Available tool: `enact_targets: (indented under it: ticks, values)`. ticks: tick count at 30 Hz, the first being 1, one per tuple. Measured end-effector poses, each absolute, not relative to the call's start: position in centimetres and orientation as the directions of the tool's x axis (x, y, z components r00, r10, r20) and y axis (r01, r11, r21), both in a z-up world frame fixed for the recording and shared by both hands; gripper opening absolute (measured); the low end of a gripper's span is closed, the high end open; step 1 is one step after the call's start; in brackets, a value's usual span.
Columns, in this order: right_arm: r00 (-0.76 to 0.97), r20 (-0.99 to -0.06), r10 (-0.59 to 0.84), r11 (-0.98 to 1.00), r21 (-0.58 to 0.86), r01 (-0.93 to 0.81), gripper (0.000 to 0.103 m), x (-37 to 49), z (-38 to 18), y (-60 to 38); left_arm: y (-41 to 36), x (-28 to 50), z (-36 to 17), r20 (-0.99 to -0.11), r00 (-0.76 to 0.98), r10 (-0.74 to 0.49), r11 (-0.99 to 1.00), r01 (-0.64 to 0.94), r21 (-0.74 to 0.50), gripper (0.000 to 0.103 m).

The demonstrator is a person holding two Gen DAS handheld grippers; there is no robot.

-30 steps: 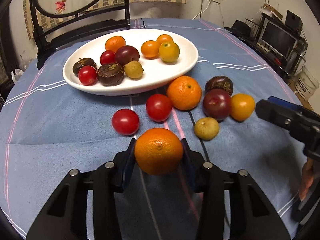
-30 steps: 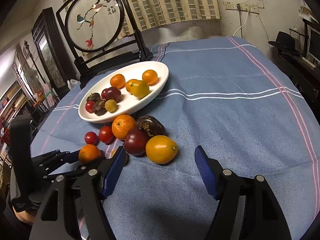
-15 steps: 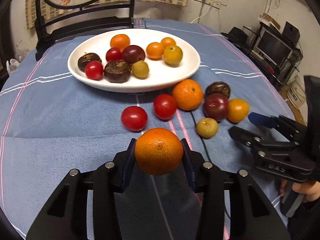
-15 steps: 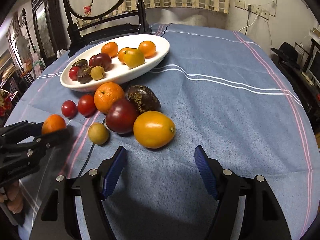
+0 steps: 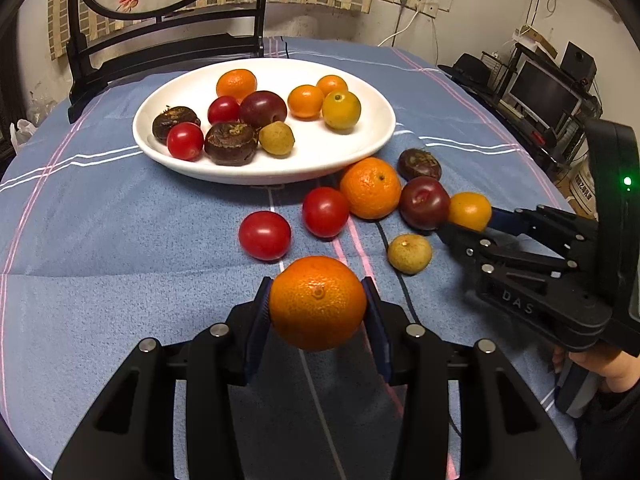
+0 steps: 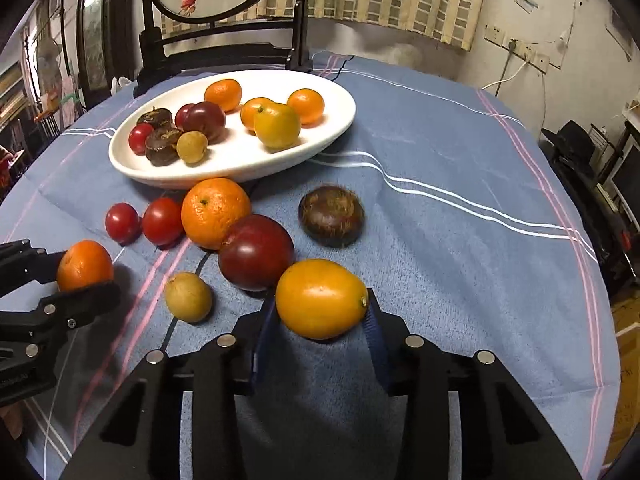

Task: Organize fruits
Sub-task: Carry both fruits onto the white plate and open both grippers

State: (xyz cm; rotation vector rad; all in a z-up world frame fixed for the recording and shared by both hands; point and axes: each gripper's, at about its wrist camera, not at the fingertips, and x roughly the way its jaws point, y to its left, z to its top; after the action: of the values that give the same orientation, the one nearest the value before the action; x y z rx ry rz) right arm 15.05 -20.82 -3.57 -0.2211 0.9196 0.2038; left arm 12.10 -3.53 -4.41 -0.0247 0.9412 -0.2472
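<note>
Underneath, a blue striped tablecloth (image 6: 460,264) covers the table; left gripper (image 5: 318,308) clamps a mandarin (image 5: 318,302), right gripper (image 6: 320,312) closing around a yellow-orange fruit (image 6: 320,298), its blue pads against the fruit's sides.

the right claw (image 6: 320,316) is closing on the yellow-orange fruit (image 6: 320,298) beside the dark plum (image 6: 256,252).

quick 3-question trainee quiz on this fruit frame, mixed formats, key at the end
1. True or false: the left gripper holds a red tomato.
2. Which fruit sits between the closing jaws of the right gripper? A) dark plum B) yellow-orange kumquat C) longan
3. Fill in: sorted fruit lies on the white ____.

Key: 1. False, it holds a mandarin. 2. B. 3. plate.
</note>
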Motion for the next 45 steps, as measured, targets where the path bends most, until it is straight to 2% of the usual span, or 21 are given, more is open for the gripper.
enact_targets:
  ticks: [4, 10, 12, 17, 21, 34, 42, 43, 45]
  values:
    - [0.597, -0.798, 0.083, 0.962, -0.091, -0.256, 0.041, 13.7, -2.8, -20.6, -3.2, 12.3, -4.5, -0.797, 0.563, -0.216, 0.974, 0.183, -0.135, 0.043]
    - [0.647, -0.744, 0.166, 0.953, -0.049, -0.300, 0.041, 10.5, 0.6, -20.0, -3.0, 11.7, -3.8, -0.791, 0.562, -0.241, 0.968, 0.196, -0.156, 0.043]
    - [0.661, -0.723, 0.201, 0.945, -0.034, -0.325, 0.041, 10.0, 1.8, -19.7, -2.6, 11.2, -2.9, -0.784, 0.564, -0.259, 0.964, 0.197, -0.177, 0.043]
    - [0.680, -0.672, 0.295, 0.917, -0.001, -0.399, 0.041, 10.4, 5.3, -17.8, -1.4, 11.1, 1.3, -0.745, 0.617, -0.253, 0.964, 0.230, -0.136, 0.043]
    - [0.684, -0.659, 0.313, 0.907, -0.007, -0.422, 0.041, 12.1, 6.2, -16.0, -0.5, 13.6, 3.4, -0.737, 0.648, -0.192, 0.978, 0.185, -0.092, 0.043]
    - [0.578, -0.766, 0.283, 0.910, 0.024, -0.413, 0.042, 21.0, 1.2, -12.8, 1.6, 23.8, 0.9, -0.778, 0.618, -0.114, 0.993, 0.088, -0.075, 0.043]
    - [0.565, -0.779, 0.273, 0.925, 0.053, -0.375, 0.043, 23.5, -0.5, -12.3, 1.5, 26.8, -0.4, -0.801, 0.587, -0.114, 0.993, 0.082, -0.082, 0.044]
    - [0.569, -0.775, 0.276, 0.929, 0.062, -0.366, 0.045, 23.5, -0.3, -12.4, 1.5, 26.7, -0.3, -0.798, 0.591, -0.117, 0.993, 0.079, -0.087, 0.045]
    - [0.576, -0.764, 0.290, 0.929, 0.081, -0.361, 0.052, 23.2, 0.1, -12.8, 1.6, 26.4, 0.3, -0.783, 0.612, -0.111, 0.994, 0.068, -0.088, 0.058]
